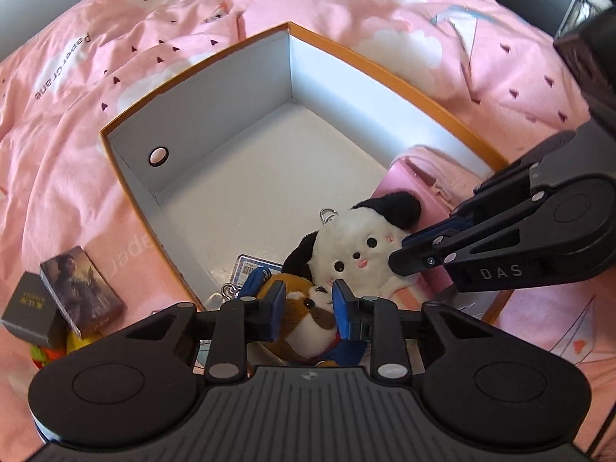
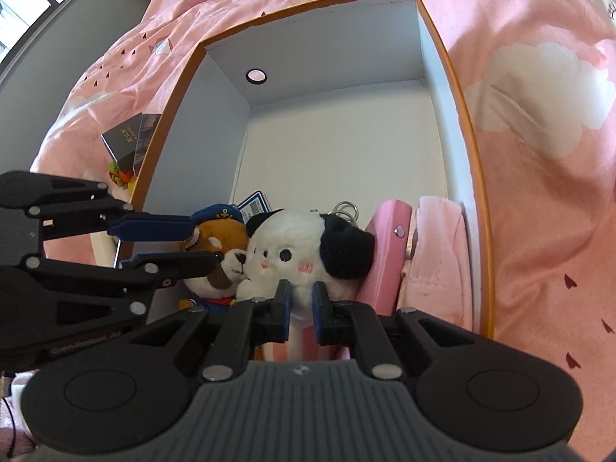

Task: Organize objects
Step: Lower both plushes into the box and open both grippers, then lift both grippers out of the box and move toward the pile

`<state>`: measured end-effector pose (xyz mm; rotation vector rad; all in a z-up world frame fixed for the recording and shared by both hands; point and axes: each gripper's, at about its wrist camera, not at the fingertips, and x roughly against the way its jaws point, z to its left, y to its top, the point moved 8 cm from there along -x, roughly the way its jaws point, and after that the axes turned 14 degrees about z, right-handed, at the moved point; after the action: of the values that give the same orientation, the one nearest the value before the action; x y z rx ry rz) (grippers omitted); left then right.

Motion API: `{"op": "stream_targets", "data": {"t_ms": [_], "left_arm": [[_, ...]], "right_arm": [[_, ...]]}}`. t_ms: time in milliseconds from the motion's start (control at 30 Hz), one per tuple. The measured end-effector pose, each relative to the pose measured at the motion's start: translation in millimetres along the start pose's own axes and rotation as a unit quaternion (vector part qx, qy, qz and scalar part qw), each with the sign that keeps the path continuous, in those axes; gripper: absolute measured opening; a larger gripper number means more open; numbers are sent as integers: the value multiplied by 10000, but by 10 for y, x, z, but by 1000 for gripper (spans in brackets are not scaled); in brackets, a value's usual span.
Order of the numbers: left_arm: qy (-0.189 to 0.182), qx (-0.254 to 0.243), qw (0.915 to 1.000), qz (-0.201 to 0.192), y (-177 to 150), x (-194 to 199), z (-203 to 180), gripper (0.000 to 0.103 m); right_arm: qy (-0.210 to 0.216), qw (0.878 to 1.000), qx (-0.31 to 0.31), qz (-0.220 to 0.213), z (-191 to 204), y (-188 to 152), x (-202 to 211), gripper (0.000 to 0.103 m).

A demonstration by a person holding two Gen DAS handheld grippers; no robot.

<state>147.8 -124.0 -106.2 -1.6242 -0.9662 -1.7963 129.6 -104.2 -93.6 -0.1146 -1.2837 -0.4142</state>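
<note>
An orange box (image 1: 389, 69) with a white inside lies on a pink bedspread. Inside its near end sit a brown plush dog (image 1: 308, 319) with a blue cap and a white plush dog (image 1: 362, 246) with black ears. My left gripper (image 1: 308, 304) is shut on the brown dog's head, also seen in the right wrist view (image 2: 200, 246). My right gripper (image 2: 301, 304) is shut on the white dog's (image 2: 292, 250) lower body; it reaches in from the right in the left wrist view (image 1: 404, 258).
A pink case (image 2: 385, 254) and pink cloth (image 2: 439, 254) stand against the box's right wall. A barcode tag (image 1: 250, 269) lies behind the plushes. Two small boxes (image 1: 81, 292) and a yellow-orange toy (image 1: 46, 354) lie on the bedspread (image 1: 77, 154) left of the box.
</note>
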Motion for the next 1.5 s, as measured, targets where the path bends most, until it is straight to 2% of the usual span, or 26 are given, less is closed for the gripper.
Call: {"op": "stream_targets", "data": {"t_ms": [133, 200, 267, 400, 533, 633, 700, 767, 900, 1067, 1133, 1333, 1500], "left_arm": [[96, -193, 9997, 128, 20, -138, -46, 23], [119, -199, 9995, 200, 14, -198, -46, 22], [174, -195, 9992, 287, 9, -244, -43, 16], [209, -355, 9976, 565, -38, -311, -74, 16], [139, -237, 9986, 462, -27, -303, -49, 16], [262, -115, 9994, 197, -34, -253, -69, 18], [350, 88, 9993, -77, -61, -176, -72, 23], [455, 307, 9975, -445, -102, -69, -66, 33], [509, 708, 9914, -978, -219, 122, -40, 36], [331, 1211, 9794, -1583, -319, 374, 74, 47], [458, 1362, 9721, -1855, -340, 485, 140, 48], [856, 1677, 9543, -2320, -471, 714, 344, 49], [1089, 2016, 9408, -2497, -603, 798, 552, 49]], "right_arm": [[-129, 9999, 114, -3, 21, 17, -10, 12], [-111, 9999, 110, 11, 15, 24, -15, 12], [-81, 9999, 117, 50, 17, 22, -25, 13], [-67, 9996, 175, 210, 60, -7, -56, 13], [-155, 9996, 193, 153, 80, 3, -68, 13], [-165, 9997, 185, 85, 81, -10, -51, 18], [-228, 9994, 273, -5, 101, -37, -27, 21], [-369, 9984, 392, -177, 143, -86, 16, 23], [-721, 9935, 619, -629, 255, -175, 117, 30], [-1312, 9797, 740, -1325, 393, -239, 252, 43], [-1419, 9735, 708, -1645, 446, -254, 326, 51], [-1412, 9557, 617, -2508, 678, -228, 529, 60], [-1448, 9440, 835, -2846, 933, -133, 601, 72]]}}
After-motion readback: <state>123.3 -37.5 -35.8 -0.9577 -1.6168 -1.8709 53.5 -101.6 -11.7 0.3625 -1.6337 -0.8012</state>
